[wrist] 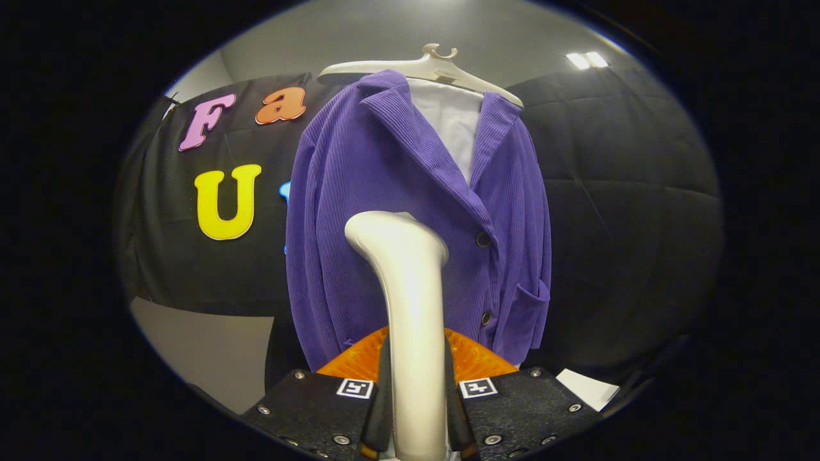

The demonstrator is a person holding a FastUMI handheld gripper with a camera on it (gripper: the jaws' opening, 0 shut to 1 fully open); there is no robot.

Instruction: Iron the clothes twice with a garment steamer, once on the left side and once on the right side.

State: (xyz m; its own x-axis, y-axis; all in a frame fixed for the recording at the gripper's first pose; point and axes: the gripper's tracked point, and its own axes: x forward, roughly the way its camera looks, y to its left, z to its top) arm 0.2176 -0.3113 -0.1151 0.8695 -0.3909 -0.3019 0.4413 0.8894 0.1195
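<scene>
1. Gripper view: the claw [415, 410] is clamped on the handle of the garment steamer [410, 307], one finger pressing each side of the pale shaft. The steamer stands upright between the fingers, and its rounded head rises just ahead of them.
2. The head sits in front of the purple jacket [384, 186], roughly at mid-chest, a little to the side of the button line. Whether the head touches the cloth or hangs just off it cannot be told from this angle.
3. The jacket hangs on a white hanger [423, 67] over a white inner garment [451, 125] showing at the open collar. Two dark buttons [483, 239] run down the front, and a patch pocket [528, 307] lies low on one panel.
4. Progress, as a judgement: the steamer is in hand and presented to the garment, so the pick-up is done. Nothing shows whether either pass has been made. The head's place suggests a stroke on one front panel is at hand or under way; at least the other side remains.
5. Hard to make out: no steam is visible. The steamer's face points away. An orange ribbed part [474, 358] behind the shaft hides the jacket's hem. A pale panel [205, 352] lies low beside the jacket, its nature unclear.
</scene>
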